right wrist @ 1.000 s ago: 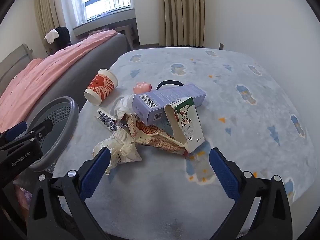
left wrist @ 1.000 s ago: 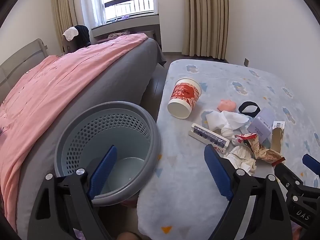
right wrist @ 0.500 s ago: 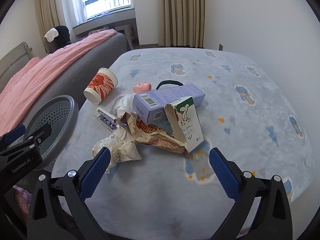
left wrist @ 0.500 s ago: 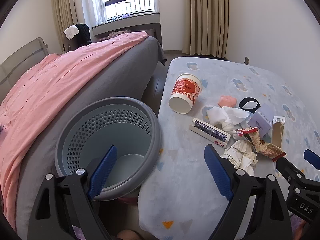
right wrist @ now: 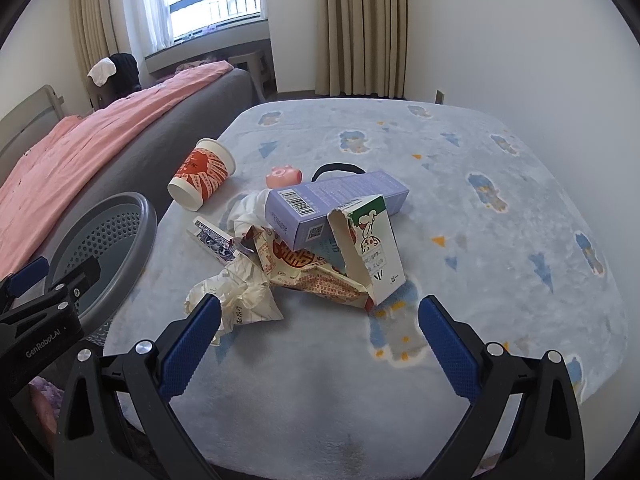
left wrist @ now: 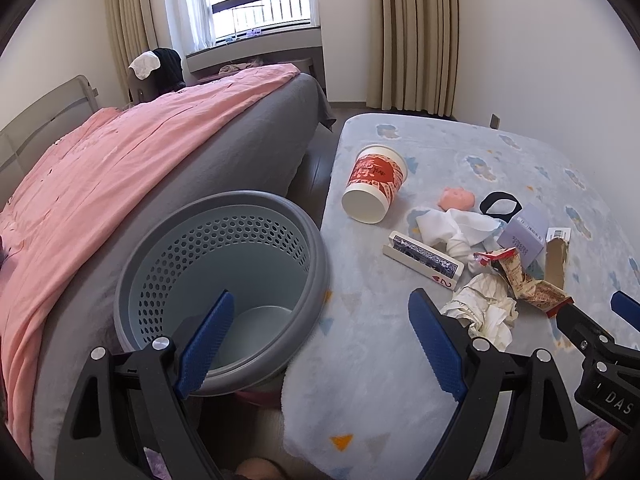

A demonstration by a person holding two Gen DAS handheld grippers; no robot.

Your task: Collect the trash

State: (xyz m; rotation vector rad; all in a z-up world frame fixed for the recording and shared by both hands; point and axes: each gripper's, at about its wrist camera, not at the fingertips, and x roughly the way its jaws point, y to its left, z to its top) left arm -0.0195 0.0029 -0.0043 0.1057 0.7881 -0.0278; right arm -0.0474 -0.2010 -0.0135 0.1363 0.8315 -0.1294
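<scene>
On the blanket-covered table (right wrist: 500, 264) beside the grey basket (left wrist: 224, 216) the trash lies heaped: a stiff lilac box (right wrist: 336, 204) to pinch across its narrow sides, a torn milk carton (right wrist: 376, 248) that looks light and likely to crush, a paper cup (right wrist: 200, 178) on its side, best taken at the rim, and crumpled paper (right wrist: 240, 296), soft enough to grab anywhere. Both the left gripper (left wrist: 320, 340) and right gripper (right wrist: 320, 340) hang spread wide, empty.

Matt grey perforated plastic basket (left wrist: 224, 280), fuzzy fleece table cover (right wrist: 460, 208), crumpled paper wad (right wrist: 240, 300), glossy printed paper cup (left wrist: 374, 190), cardboard carton (right wrist: 376, 244), textured blue finger pads (right wrist: 190, 354).
</scene>
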